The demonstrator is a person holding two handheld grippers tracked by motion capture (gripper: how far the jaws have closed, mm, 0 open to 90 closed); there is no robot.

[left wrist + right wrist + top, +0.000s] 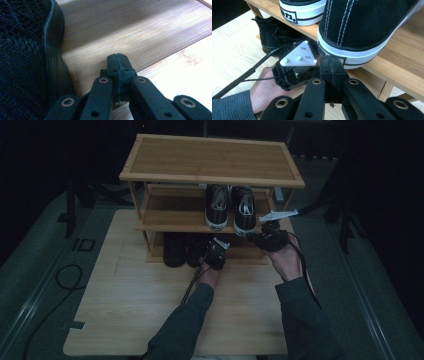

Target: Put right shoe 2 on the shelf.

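Beside the white-soled sneaker (367, 32), heel label unreadable, both hand-held grippers (332, 65) (117, 62) are pressed together.

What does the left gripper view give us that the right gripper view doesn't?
Left gripper view: its own shut left gripper over the bottom shelf, beside a black mesh shoe.
Right gripper view: the shut right gripper at the heel of a black-and-white sneaker on the middle shelf.
Both: wooden rack, black shoes.
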